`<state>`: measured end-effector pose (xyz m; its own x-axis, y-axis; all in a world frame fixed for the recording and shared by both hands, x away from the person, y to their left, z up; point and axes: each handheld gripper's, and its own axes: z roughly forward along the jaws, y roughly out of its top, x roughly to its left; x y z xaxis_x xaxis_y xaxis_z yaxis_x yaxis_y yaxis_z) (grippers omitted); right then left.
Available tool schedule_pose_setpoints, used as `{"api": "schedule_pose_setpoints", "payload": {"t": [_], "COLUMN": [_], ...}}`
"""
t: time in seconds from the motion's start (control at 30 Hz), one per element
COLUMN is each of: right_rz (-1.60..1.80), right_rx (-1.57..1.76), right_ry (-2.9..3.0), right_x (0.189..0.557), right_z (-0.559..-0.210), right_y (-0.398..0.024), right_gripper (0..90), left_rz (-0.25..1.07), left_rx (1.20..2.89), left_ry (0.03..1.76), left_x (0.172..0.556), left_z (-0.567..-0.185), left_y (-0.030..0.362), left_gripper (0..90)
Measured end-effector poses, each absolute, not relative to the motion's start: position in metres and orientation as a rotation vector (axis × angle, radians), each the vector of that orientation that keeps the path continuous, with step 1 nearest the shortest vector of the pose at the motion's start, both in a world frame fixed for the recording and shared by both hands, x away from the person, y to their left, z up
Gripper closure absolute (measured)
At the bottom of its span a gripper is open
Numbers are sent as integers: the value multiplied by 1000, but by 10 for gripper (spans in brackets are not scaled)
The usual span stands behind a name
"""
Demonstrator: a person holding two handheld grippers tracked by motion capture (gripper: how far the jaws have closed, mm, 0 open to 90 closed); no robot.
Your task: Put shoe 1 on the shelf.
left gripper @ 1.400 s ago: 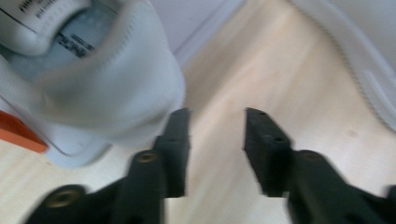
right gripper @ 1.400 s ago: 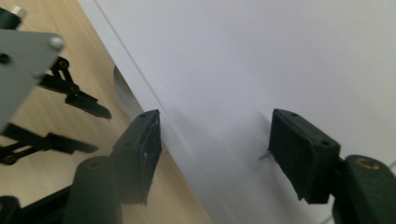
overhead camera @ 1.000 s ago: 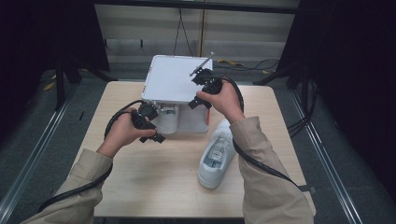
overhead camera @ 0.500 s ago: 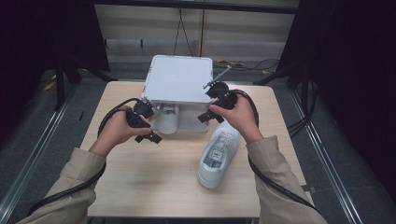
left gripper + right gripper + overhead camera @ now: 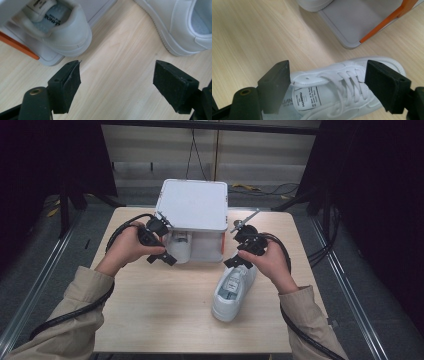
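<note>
A white box (image 5: 192,205) with a closed lid stands at the table's back middle. A white sneaker (image 5: 177,250) (image 5: 57,27) rests in its front opening, heel outward. A second white sneaker (image 5: 231,292) (image 5: 332,87) lies on the table right of centre, also seen in the left gripper view (image 5: 180,22). My left gripper (image 5: 167,259) (image 5: 116,85) hovers by the boxed sneaker's heel; its jaws have just been opening and hold nothing. My right gripper (image 5: 235,261) (image 5: 328,85) hangs over the loose sneaker's laces; its jaws have also just been opening, pads off the shoe.
The wooden table (image 5: 165,320) has bare surface in front of the box and on its left. The box's grey base (image 5: 362,22) carries an orange edge (image 5: 387,22). Black cables trail from both grippers past the forearms. Dark curtains and floor rails surround the table.
My right hand has left the box lid's right corner and come toward me and down, over the loose sneaker. My left hand has lifted a little by the box front.
</note>
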<state>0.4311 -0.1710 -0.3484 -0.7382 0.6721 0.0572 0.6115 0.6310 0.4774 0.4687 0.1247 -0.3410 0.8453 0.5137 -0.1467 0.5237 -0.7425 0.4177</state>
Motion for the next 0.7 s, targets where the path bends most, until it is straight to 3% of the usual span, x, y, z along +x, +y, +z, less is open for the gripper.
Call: {"api": "schedule_pose_setpoints", "payload": {"t": [0.7], "right_rz": [748], "right_rx": [1075], "right_ry": [2744], "right_x": [410], "right_z": [-361], "right_y": [-181], "right_gripper": [205], "left_rz": [13], "left_rx": [2570], "left_ry": [715], "left_x": [496], "left_z": [-299], "left_y": [102], "left_gripper": [222]}}
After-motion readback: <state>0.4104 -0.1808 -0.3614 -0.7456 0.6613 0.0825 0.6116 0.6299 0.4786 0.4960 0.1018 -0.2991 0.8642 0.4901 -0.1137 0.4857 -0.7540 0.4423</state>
